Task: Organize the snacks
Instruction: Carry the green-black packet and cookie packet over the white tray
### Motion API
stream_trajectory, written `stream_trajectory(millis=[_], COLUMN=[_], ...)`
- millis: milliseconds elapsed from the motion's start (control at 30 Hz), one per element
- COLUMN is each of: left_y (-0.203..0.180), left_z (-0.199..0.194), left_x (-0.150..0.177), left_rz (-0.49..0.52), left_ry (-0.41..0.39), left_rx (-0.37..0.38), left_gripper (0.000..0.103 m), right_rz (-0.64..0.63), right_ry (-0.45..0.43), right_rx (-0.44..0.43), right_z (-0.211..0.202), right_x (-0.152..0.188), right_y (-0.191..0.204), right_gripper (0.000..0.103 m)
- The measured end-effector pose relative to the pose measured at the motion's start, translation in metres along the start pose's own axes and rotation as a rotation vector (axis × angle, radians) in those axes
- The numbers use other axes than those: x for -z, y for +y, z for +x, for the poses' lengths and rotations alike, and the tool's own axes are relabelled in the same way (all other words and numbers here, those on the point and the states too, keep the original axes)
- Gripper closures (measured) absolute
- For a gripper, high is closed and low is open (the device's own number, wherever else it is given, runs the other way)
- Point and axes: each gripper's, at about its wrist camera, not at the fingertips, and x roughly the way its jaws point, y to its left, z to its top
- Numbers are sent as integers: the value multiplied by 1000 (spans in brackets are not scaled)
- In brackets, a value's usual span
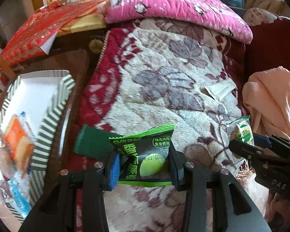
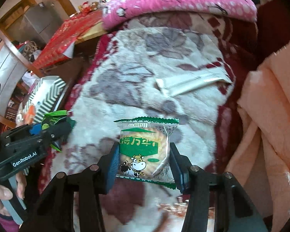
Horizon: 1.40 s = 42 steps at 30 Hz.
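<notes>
Both tongs loaded. Left tongs (image 1: 144, 167) pinch a dark green snack packet (image 1: 145, 154) across its middle; in the left wrist view it sits at 6 o'clock, top seal free and flared. Right tongs (image 2: 144, 162) clamp a clear biscuit packet with a cow print (image 2: 144, 148), also at 6 o'clock in their own view, both seals sticking out past the pads.

Goal, I judge: the striped tray (image 1: 54, 104), at 9 o'clock in the left view, already carrying an orange-wrapped snack (image 1: 19, 145) and blue-wrapped ones (image 1: 19, 199).

Risks:
- Wrappers are slick and air-puffed. A hard squeeze could crack the biscuit; a light one could let either packet slide out.
- Both tongs run close together: the right tongs show at 3 o'clock in the left view, near the left's load. Heading to the tray together could knock them.
- A drop onto the floral fleece blanket (image 1: 164, 73) would not hurt, but folds could hide a packet.

Around: a pale sachet (image 1: 220, 89) lies on the blanket at 2 o'clock, not yet gathered. A pink quilt (image 1: 174, 5) is heaped at 12, peach cloth (image 1: 270, 100) at 3. A dark green flat piece (image 1: 90, 143) lies just beside the left tongs, between them and the tray wall, which must be cleared on entry.
</notes>
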Motion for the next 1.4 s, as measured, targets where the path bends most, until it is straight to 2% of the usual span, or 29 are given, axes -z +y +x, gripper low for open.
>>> stream_trajectory(millis=[233, 633, 1133, 1400], left_y=[32, 99, 198, 246], left_z=[-28, -53, -75, -76], left_x=[3, 11, 33, 51], left_rz=[-27, -124, -280, -369], left_ry=[-51, -87, -94, -72], left_rx=[-48, -112, -215, -254], left_gripper=[62, 62, 62, 62], right_rz=[-74, -213, -429, -494], right_ry=[-10, 25, 84, 110], right_rx=[-45, -111, -183, -201], right_z=[-2, 17, 52, 72], right_x=[-9, -24, -38, -46], right_y=[49, 130, 244, 283], right_gripper=[50, 50, 50, 50])
